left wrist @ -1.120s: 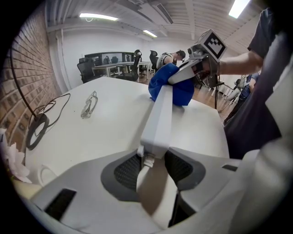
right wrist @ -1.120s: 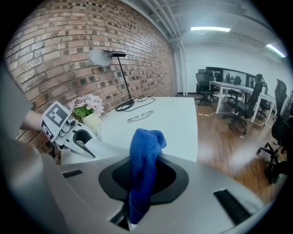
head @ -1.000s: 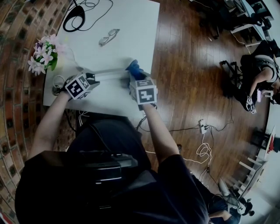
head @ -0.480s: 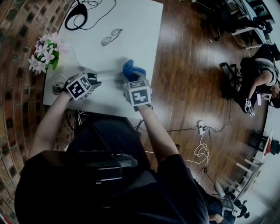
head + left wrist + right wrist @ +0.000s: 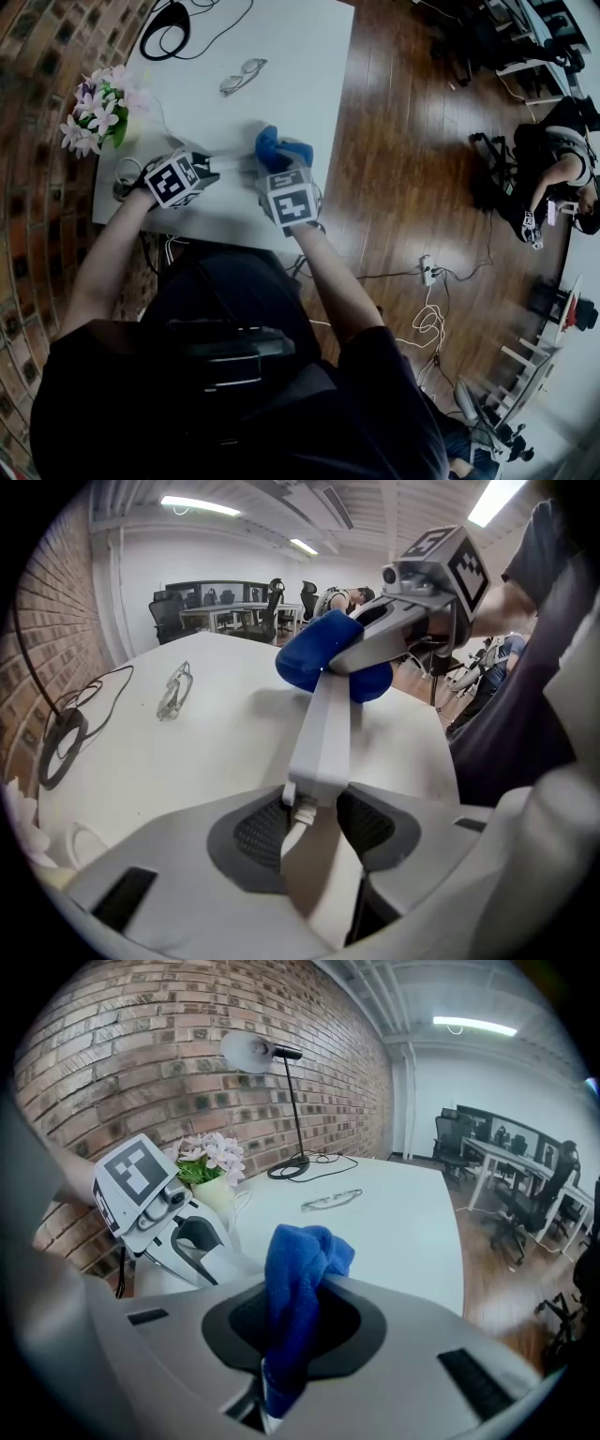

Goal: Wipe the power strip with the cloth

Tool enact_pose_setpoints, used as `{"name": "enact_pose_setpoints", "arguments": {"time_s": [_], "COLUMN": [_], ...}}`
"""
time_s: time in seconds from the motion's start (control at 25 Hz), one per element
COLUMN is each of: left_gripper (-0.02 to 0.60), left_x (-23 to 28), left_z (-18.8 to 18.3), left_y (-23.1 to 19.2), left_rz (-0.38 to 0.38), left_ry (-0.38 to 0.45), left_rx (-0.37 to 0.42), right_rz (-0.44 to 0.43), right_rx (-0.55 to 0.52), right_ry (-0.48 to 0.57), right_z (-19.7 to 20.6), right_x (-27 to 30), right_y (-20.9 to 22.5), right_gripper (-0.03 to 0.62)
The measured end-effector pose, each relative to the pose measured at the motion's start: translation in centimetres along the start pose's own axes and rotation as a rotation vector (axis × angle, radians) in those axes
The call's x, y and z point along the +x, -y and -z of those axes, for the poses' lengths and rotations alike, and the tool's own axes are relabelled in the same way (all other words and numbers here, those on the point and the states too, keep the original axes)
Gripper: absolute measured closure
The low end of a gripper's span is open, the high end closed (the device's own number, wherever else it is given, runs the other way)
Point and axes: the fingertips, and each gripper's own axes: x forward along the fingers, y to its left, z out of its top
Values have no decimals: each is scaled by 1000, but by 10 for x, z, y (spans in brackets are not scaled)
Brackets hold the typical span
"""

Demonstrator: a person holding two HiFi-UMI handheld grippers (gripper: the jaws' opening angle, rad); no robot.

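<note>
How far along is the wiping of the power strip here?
Done: the left tongs clamp the strip at its cord end, and the right tongs are shut on the cloth. In hand: the cloth sits over the strip's far part, in contact with it. Left: the bare stretch between cloth and left tongs. How much is already wiped can't be told.

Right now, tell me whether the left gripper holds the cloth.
No, the left gripper clamps the power strip; the right gripper pinches the blue cloth.
</note>
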Motion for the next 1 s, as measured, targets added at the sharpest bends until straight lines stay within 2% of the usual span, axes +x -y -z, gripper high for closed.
{"name": "enact_pose_setpoints", "arguments": {"time_s": [0.16, 0.56, 0.72, 1.0], "left_gripper": [408, 410, 410, 410], "left_x": [2, -1, 6, 5], "left_z": [3, 0, 8, 6], "left_y": [-2, 1, -8, -8], "left_rz": [14, 42, 24, 26], "left_ry": [-23, -14, -23, -12], "left_rx": [8, 18, 41, 44], "right_rz": [-4, -21, -32, -39], "right_rx": [-44, -142, -170, -240], "right_ry": [-27, -90, -130, -142], "right_z": [-2, -5, -5, -14], "right_x": [5, 19, 27, 35], "right_y": [-10, -36, -44, -62], "right_gripper": [551, 551, 551, 551]}}
